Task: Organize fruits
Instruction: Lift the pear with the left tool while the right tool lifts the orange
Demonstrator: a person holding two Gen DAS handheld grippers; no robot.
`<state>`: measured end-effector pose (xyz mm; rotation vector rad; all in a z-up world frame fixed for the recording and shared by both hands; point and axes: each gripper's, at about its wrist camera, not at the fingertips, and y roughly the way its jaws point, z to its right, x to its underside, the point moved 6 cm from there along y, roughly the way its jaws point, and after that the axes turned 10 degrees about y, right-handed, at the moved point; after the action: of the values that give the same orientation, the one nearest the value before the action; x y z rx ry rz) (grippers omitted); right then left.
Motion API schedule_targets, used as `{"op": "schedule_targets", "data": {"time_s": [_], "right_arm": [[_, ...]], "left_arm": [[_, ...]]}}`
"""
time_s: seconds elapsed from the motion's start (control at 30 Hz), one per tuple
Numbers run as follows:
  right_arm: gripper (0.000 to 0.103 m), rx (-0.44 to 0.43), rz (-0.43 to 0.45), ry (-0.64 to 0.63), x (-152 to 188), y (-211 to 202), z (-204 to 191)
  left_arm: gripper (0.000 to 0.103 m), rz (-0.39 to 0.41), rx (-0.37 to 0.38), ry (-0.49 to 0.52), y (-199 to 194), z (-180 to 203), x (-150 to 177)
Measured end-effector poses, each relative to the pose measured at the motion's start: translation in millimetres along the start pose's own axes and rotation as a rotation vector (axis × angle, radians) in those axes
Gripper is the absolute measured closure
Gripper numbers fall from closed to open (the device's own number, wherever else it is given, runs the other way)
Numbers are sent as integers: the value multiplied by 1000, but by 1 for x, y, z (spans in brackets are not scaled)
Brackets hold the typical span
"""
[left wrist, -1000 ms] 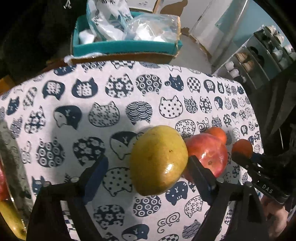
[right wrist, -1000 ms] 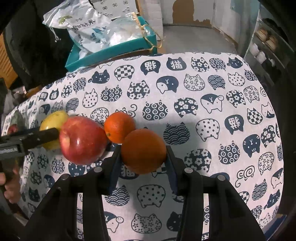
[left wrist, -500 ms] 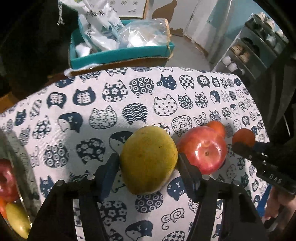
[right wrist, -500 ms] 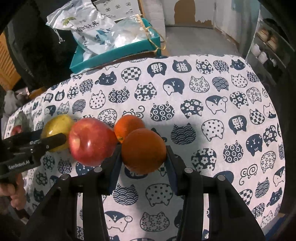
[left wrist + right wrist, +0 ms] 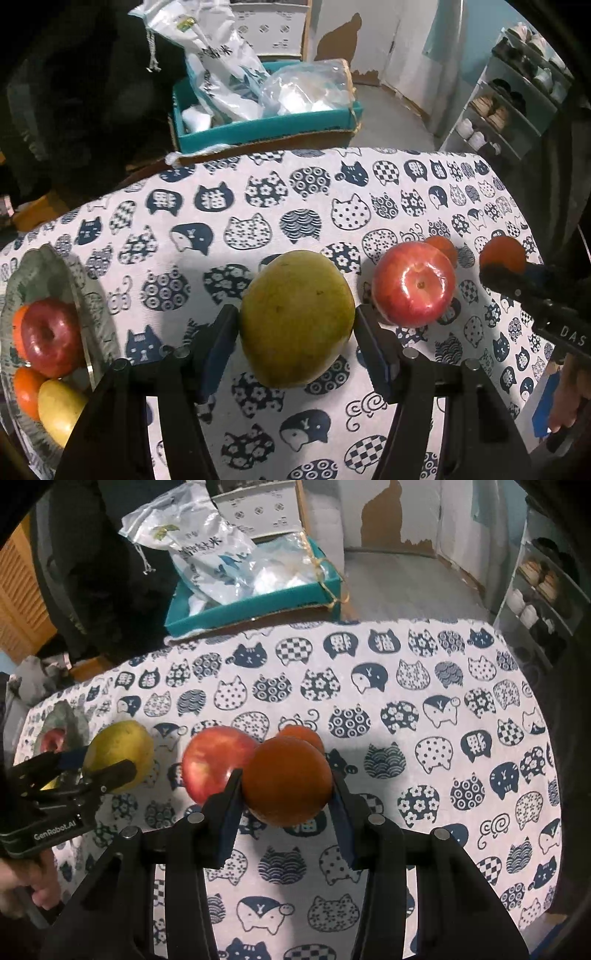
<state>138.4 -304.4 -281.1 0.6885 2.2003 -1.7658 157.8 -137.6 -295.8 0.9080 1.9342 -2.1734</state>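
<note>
Bowl: in my left wrist view the glass bowl (image 5: 79, 295) sits at 9 o'clock, already holding fruit.
Left hand-held gripper (image 5: 295, 332): a second ago it stood wide around the mango (image 5: 297, 317); now I have it clamped and lifted, ready for the bowl.
Apple (image 5: 413, 284): loose on the worktop (image 5: 258, 192), 3 o'clock of the mango.
Right hand-held gripper (image 5: 286, 794): gripping the orange (image 5: 288, 781), as before.
Only the right view: a whole second orange (image 5: 301, 734) behind.

We see dim indoor light | glare on apple (image 5: 413, 284) beside fingers | soft shadows beneath fruit | fisheye bending, dark corners.
</note>
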Motion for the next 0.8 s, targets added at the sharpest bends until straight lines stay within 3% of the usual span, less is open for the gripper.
{"op": "schedule_targets", "data": {"time_s": [0.8], "right_arm": [[60,-56,140,-81,-14,-69,-55]], "left_arm": [[37,184,-60,-40,-114,-25,-6]]}}
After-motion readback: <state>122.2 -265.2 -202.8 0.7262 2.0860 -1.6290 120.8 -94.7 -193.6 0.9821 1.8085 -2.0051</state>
